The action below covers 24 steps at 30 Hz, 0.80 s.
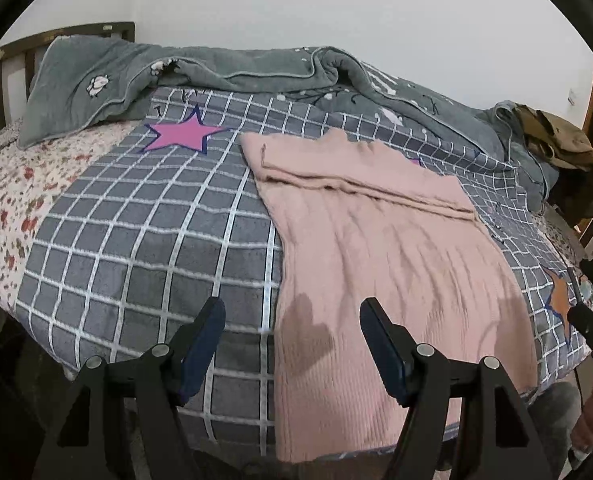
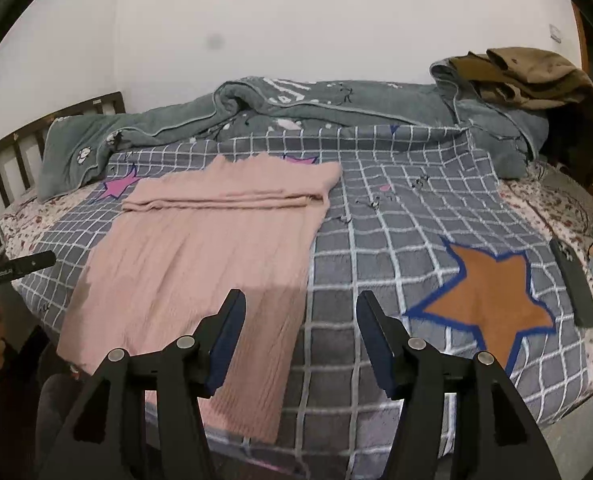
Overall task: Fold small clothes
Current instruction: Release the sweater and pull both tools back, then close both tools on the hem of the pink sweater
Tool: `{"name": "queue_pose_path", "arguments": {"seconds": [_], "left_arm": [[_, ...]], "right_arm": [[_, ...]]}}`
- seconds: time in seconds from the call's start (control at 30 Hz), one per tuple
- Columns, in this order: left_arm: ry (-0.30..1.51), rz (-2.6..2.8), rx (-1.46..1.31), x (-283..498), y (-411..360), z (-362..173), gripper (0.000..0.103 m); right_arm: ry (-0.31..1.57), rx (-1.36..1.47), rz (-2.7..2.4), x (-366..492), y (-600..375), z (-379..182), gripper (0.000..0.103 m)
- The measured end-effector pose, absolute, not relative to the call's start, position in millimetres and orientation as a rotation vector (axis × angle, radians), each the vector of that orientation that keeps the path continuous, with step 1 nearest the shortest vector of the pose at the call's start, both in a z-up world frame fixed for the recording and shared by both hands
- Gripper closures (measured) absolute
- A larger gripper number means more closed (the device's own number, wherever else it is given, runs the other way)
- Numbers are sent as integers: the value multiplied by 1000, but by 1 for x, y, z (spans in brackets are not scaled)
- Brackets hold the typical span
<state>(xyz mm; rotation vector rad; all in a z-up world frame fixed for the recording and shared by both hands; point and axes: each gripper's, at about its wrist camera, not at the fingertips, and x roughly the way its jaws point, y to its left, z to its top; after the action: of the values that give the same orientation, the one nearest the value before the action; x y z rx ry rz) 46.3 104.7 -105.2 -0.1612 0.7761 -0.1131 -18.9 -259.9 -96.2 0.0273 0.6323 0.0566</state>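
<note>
A pink ribbed knit garment lies flat on the grey checked blanket, its far part folded over into a band. It also shows in the right wrist view. My left gripper is open and empty, held above the garment's near left edge. My right gripper is open and empty, held above the garment's near right edge and the blanket. The right gripper's tip shows at the right edge of the left wrist view; the left gripper's body shows at the left of the right wrist view.
A rumpled grey-green quilt lies along the wall. Brown clothes are piled at the far right. A dark remote-like object lies on the floral sheet at right. A wooden headboard stands at far left.
</note>
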Motion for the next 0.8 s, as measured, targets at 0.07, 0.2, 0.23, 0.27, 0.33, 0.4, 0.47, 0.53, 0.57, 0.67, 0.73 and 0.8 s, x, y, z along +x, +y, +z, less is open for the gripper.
{"name": "queue_pose_path", "arguments": {"seconds": [0.07, 0.2, 0.23, 0.27, 0.33, 0.4, 0.47, 0.53, 0.57, 0.67, 0.73, 0.8], "left_arm": [[794, -121, -175, 45, 107, -113, 35], [837, -144, -211, 44, 112, -131, 35], [847, -151, -213, 44, 112, -136, 35], [852, -155, -212, 44, 111, -140, 35], [862, -163, -200, 44, 108, -145, 35], [871, -173, -174, 43, 103, -152, 36], [876, -178, -143, 42, 99, -157, 36], [864, -178, -126, 39, 96, -162, 37], [860, -182, -128, 38, 96, -162, 39], [883, -219, -149, 38, 97, -168, 51], [903, -223, -149, 40, 95, -173, 55], [897, -210, -132, 39, 94, -177, 60]], "right_arm": [[650, 27, 64, -24, -257, -102, 46], [670, 20, 73, -31, -254, -114, 46], [676, 23, 76, -32, -253, -117, 46], [686, 29, 79, -32, -253, -123, 46], [709, 38, 85, -30, -251, -132, 46], [731, 49, 91, -28, -249, -141, 46], [750, 53, 98, -25, -246, -151, 48], [768, 41, 99, -23, -242, -160, 59], [778, 31, 96, -21, -240, -164, 63], [800, 32, 102, -17, -238, -173, 71], [815, 53, 108, -15, -239, -180, 73], [827, 67, 112, -13, -239, -186, 73]]}}
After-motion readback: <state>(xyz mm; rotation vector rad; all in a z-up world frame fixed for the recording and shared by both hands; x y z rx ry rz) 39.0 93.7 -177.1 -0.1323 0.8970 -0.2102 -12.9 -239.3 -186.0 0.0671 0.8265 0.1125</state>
